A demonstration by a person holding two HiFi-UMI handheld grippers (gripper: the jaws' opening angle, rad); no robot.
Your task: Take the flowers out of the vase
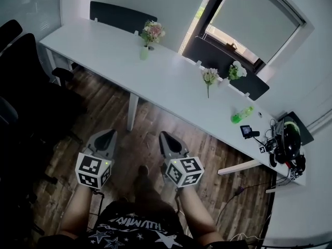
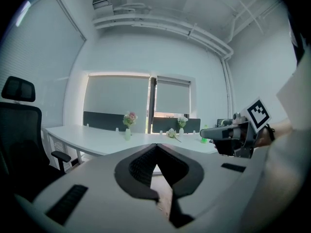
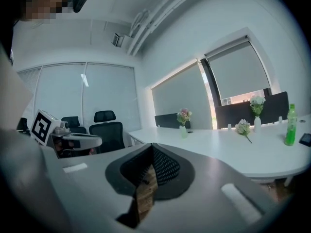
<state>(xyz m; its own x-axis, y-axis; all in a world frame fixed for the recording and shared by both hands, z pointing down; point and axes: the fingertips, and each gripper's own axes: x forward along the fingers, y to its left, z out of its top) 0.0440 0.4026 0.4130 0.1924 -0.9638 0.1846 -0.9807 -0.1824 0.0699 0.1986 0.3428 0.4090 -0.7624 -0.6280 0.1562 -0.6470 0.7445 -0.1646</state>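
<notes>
Pink flowers (image 1: 152,32) stand in a pale green vase (image 1: 144,53) on the far side of a long white table (image 1: 104,53). The same flowers (image 2: 129,118) (image 3: 183,115) show small and far off in both gripper views. A loose flower stem (image 1: 209,78) lies on the table further right. White flowers (image 1: 237,70) stand in a second vase beyond it. My left gripper (image 1: 106,134) and right gripper (image 1: 165,137) hang side by side over the wooden floor, well short of the table. Both are shut with nothing in them, as their own views show (image 2: 156,147) (image 3: 151,147).
A green bottle (image 1: 241,114) lies near the table's right end, next to a phone and a heap of cables and gear (image 1: 284,141). Black office chairs (image 1: 26,82) crowd the left side. Dark screens stand along the table's back edge under the window.
</notes>
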